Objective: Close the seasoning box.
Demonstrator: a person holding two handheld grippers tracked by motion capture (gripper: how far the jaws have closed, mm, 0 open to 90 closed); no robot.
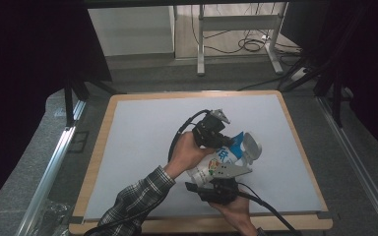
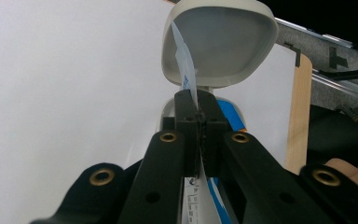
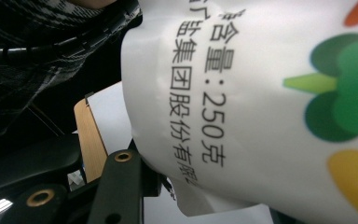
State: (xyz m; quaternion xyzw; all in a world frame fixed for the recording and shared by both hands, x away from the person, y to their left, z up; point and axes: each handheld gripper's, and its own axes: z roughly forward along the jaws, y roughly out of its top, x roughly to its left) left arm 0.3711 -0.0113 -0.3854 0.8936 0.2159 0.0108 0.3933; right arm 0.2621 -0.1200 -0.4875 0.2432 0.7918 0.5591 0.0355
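bag [image 1: 215, 164]: we see it held above the table [image 1: 138, 128], between both grippers, long axis running toward the bowl [image 1: 250, 146].
left gripper [image 2: 196, 105]: pinching the bag's far edge, at the bowl's rim.
right gripper [image 1: 215, 191]: grips the near end (jaws hidden; we cannot tell).

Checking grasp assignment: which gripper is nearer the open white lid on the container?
Left. The left gripper is pinching the film strip just below the white lid; the right gripper holds the container's far, bottom end.

high view overhead, facing forward; 2 gripper views close-up, sharing white pouch [image 1: 215, 164]
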